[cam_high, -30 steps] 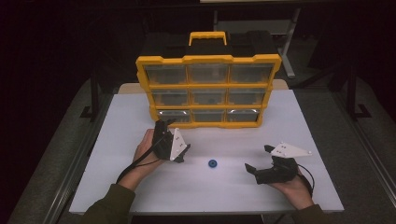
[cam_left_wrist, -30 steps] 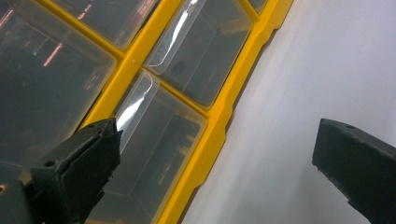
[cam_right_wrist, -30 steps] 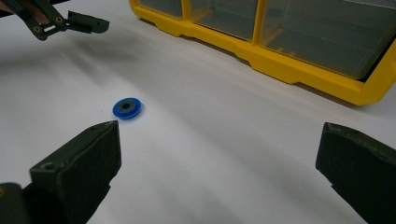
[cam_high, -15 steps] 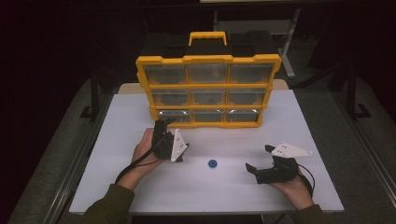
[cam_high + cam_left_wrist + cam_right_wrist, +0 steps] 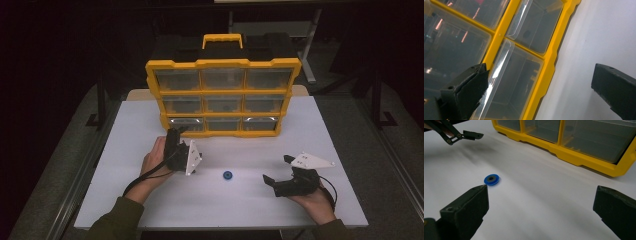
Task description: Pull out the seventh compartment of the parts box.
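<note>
A yellow organizer (image 5: 222, 97) with nine clear drawers stands upright at the back of the white table (image 5: 150, 200). My left gripper (image 5: 176, 134) is open and points at the organizer's bottom-left drawer (image 5: 181, 123). In the left gripper view one jaw is close to that drawer's clear handle lip (image 5: 499, 70), and the other is out over the table, so the left gripper (image 5: 540, 73) holds nothing. A small blue ring (image 5: 228, 175) lies flat on the table between the hands. My right gripper (image 5: 276, 169) is open and empty, to the right of the ring (image 5: 491, 179).
The organizer's yellow base (image 5: 584, 161) runs across the far side in the right gripper view. The open left gripper (image 5: 471, 135) shows there at the top left. Dark floor and a metal stand (image 5: 310, 45) surround the table.
</note>
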### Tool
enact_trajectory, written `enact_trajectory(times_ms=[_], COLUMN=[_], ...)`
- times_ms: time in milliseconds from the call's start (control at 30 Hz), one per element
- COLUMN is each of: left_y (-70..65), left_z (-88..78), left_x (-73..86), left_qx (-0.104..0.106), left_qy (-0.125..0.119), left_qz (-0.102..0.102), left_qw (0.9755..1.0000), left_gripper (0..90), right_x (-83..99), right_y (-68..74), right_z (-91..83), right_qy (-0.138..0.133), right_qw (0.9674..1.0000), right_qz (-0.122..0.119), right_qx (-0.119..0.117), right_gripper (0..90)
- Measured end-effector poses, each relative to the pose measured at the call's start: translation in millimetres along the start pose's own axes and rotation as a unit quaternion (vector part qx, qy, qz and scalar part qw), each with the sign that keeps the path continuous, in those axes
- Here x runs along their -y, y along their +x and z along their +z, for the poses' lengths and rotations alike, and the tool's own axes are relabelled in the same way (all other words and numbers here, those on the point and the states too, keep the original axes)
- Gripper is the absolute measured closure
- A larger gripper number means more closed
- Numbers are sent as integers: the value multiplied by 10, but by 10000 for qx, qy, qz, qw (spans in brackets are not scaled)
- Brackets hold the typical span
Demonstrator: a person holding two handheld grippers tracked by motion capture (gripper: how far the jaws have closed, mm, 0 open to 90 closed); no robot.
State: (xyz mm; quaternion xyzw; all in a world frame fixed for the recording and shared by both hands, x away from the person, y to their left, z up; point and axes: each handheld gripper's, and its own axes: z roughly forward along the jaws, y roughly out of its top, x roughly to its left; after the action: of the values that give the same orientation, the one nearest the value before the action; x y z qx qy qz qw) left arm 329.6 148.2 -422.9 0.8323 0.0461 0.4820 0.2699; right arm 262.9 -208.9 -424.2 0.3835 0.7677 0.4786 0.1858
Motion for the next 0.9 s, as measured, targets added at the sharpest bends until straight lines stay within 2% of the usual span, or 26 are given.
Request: enact_trajectory(times_ms=[433, 467, 533, 700, 733, 900], left_y=[-61, -44, -57, -71, -71, -86], left_z=[41, 23, 34, 46, 46, 68], left_x=[3, -2, -1, -11, -11, -8], left_qx=[-80, -62, -90, -229, -229, -373], left_qy=[12, 174, 160, 260, 260, 345], left_qz=[248, 445, 473, 724, 724, 947], left_qw=[9997, 9988, 9987, 9968, 9968, 9942], left_gripper=[4, 4, 4, 4, 4, 4], right_x=[2, 2, 3, 4, 4, 6], right_y=[-4, -4, -6, -7, -7, -9], right_z=[7, 7, 8, 7, 7, 8], right_qy=[26, 29, 44, 41, 40, 43], right_qw=[10000, 10000, 10000, 10000, 10000, 10000], right_qz=[28, 28, 12, 7, 7, -6], right_qx=[-12, -15, -16, -13, -13, -22], right_gripper=[0, 0, 0, 0, 0, 0])
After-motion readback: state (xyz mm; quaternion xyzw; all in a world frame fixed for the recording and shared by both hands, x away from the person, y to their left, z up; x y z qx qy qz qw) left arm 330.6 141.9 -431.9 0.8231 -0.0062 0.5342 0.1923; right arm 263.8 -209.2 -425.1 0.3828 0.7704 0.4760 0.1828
